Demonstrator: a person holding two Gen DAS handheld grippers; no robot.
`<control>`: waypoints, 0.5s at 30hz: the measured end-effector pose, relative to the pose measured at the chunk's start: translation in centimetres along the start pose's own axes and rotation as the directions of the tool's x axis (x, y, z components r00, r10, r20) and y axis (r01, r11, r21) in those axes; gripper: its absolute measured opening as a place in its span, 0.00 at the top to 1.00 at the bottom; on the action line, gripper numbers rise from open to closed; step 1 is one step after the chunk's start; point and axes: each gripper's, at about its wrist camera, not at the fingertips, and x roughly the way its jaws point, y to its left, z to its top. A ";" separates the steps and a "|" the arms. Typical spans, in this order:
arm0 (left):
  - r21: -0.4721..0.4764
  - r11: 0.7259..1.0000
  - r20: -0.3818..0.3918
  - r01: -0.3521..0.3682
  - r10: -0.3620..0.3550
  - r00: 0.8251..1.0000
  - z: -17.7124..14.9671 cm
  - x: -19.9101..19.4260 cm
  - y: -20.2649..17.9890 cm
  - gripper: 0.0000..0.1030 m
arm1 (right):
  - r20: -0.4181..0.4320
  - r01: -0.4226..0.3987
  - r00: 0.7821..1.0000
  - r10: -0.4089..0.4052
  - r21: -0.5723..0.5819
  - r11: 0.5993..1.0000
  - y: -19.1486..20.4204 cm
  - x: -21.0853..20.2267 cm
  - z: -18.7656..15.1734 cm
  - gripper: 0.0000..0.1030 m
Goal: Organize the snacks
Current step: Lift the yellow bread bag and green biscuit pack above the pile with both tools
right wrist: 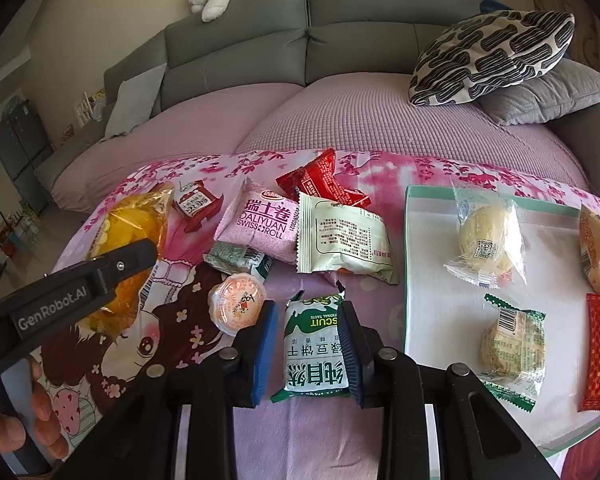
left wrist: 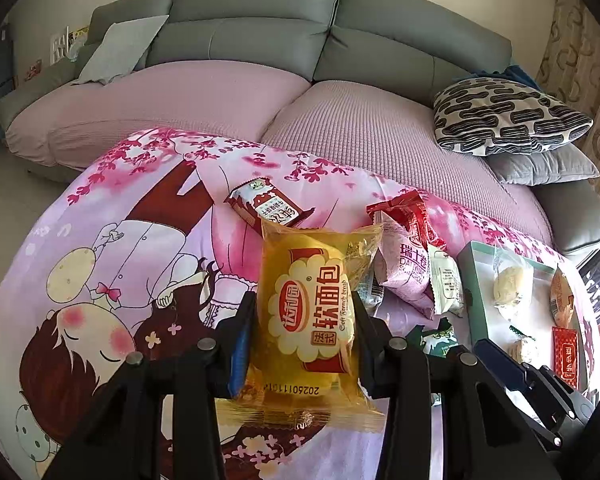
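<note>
Blue-padded left tongs (left wrist: 304,344) clamped on yellow soft-bread packet (left wrist: 312,312), raised above cartoon-print cloth (left wrist: 100,280); right tongs (right wrist: 308,344) pinched onto green biscuit packet (right wrist: 316,348), just beside orange jelly cup (right wrist: 236,304). Beyond: pink Swiss-roll packet (right wrist: 260,220), white packet (right wrist: 344,240), red packets; tray (right wrist: 428,280) with wrapped pastries at right.

Tray (right wrist: 416,264) right of the snack pile (right wrist: 300,224); sofa (right wrist: 340,40) behind both.
</note>
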 end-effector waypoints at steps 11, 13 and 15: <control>0.004 1.000 -0.057 -0.021 0.021 0.998 -1.2 0.9 -0.3 0.57 | -0.039 -0.012 0.999 0.014 0.047 0.999 -1.6 0.8 -0.7 0.67; 0.003 1.000 -0.059 -0.022 0.022 0.998 -1.3 0.8 -0.2 0.56 | -0.044 -0.007 0.999 0.009 0.047 0.999 -1.8 1.0 -0.8 0.64; -0.004 1.000 -0.062 -0.018 0.018 0.998 -1.4 0.9 0.0 0.57 | -0.060 -0.013 0.998 0.016 0.049 0.999 -1.9 1.5 -0.9 0.56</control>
